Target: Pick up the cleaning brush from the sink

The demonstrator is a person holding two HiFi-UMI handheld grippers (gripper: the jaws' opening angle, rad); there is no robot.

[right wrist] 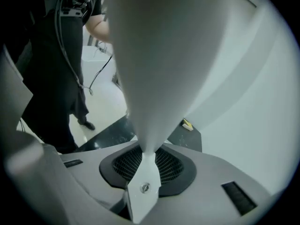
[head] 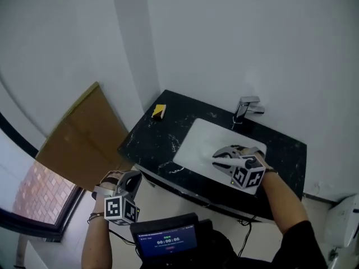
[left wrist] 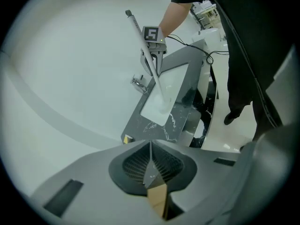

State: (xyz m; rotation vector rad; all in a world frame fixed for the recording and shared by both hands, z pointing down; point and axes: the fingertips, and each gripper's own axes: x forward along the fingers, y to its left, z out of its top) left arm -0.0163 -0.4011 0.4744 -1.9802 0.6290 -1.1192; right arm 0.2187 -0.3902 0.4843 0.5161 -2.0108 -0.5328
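White walls are seen behind a black marbled surface (head: 151, 144) into which a white sink (head: 196, 142) is set, with a faucet (head: 247, 108) at its back edge. A yellow sponge (head: 159, 112) is placed on the surface at its upper left corner, well apart from the sink. A brown board (head: 84, 139) is leaned at the left of the frame, and a window (head: 33, 195) is glimpsed at the lower left.

The brush (right wrist: 159, 55) is clamped in the right hand-held gripper (head: 220, 157), whose jaws are closed narrowly on its white handle. It is held tilted above the sink, thin end up and wider end down over the basin. Whether that lower end is clear of the basin cannot be told. The left hand-held gripper (left wrist: 151, 149) is held low at the lower left, off the surface, jaws together and empty.

The grasp is judged done. What is left is little: the brush has to be carried fully clear of the sink.
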